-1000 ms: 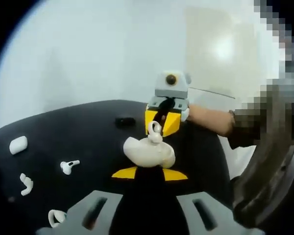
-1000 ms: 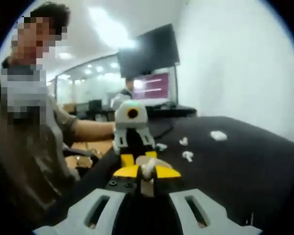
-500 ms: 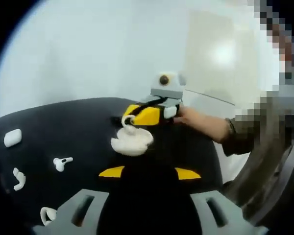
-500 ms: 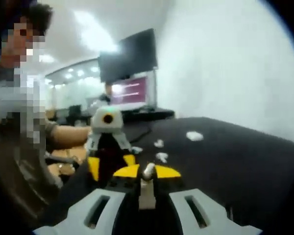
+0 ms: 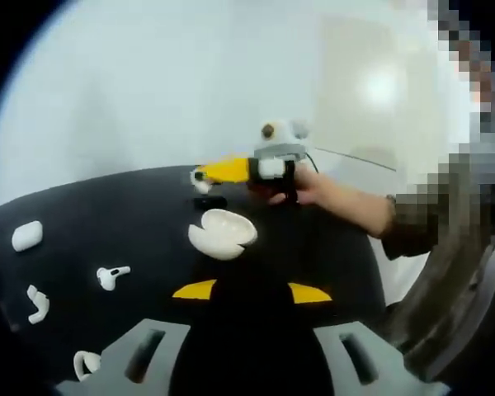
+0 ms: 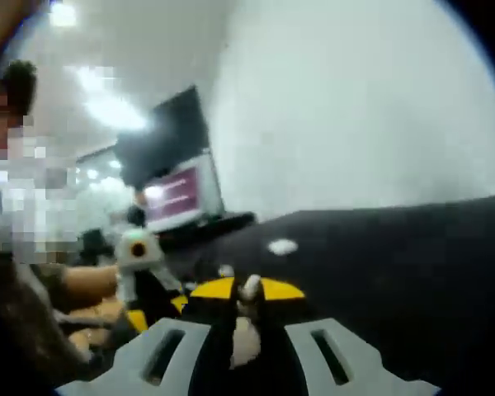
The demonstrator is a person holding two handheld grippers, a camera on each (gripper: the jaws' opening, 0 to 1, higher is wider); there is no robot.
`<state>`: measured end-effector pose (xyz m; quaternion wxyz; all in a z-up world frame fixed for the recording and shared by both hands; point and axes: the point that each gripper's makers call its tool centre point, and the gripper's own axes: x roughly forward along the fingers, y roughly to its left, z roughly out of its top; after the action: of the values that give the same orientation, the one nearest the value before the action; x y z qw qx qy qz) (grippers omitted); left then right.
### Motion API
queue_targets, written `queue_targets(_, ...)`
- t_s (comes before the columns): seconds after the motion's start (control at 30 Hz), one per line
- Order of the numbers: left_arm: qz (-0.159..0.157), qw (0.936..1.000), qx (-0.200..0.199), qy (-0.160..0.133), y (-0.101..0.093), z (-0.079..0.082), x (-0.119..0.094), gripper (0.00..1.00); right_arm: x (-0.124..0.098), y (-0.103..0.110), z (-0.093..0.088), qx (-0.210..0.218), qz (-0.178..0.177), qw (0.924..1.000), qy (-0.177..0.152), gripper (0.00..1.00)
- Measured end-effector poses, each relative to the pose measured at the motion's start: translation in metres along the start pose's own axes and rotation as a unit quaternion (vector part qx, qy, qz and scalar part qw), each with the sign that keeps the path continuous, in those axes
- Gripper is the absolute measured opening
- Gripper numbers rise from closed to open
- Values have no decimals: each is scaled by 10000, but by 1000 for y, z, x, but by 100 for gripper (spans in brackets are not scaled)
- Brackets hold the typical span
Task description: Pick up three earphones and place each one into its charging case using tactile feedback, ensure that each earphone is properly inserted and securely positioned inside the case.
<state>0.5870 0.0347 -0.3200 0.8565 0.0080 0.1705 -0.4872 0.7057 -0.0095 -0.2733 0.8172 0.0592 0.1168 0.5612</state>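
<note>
White open charging case (image 5: 222, 233) lies on the black table (image 5: 107, 223) just ahead of my left gripper (image 5: 252, 291), jaws parted and empty; the right gripper (image 5: 223, 172) hovers beyond it. In the right gripper view, my right gripper (image 6: 246, 289) pinches an earphone (image 6: 247, 290), stem running toward the camera; I judge the case lies left, by the left gripper (image 6: 140, 276).

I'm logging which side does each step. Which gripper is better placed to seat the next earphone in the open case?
The right gripper: it is already shut on an earphone. The left gripper stands open and empty just short of the open charging case, so it looks better suited to steadying it.
</note>
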Motion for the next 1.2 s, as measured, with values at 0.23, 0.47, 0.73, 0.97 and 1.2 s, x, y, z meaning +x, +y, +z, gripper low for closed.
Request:
queue_targets(0.23, 9, 10000, 66, -6, 0, -1, 0, 29, 15, -8, -13, 96, -266, 9993, 261, 20)
queue_targets(0.47, -2, 9999, 122, -11, 0, -1, 0, 29, -11, -21, 7, 279, -427, 9986, -144, 23)
queue_targets(0.73, 9, 9999, 143, -13, -1, -1, 1, 29, -12, 16, -21, 631, 827, 9930, 566, 27)
queue_targets(0.97, 29, 9998, 151, -113, 3, 2, -1, 29, -6, 37, -33, 413, 1272, 9881, 765, 41)
queue_targets(1.2, 89, 9997, 204, -66, 3, 0, 0, 29, -6, 71, -51, 61, 1472, 9803, 1314, 44)
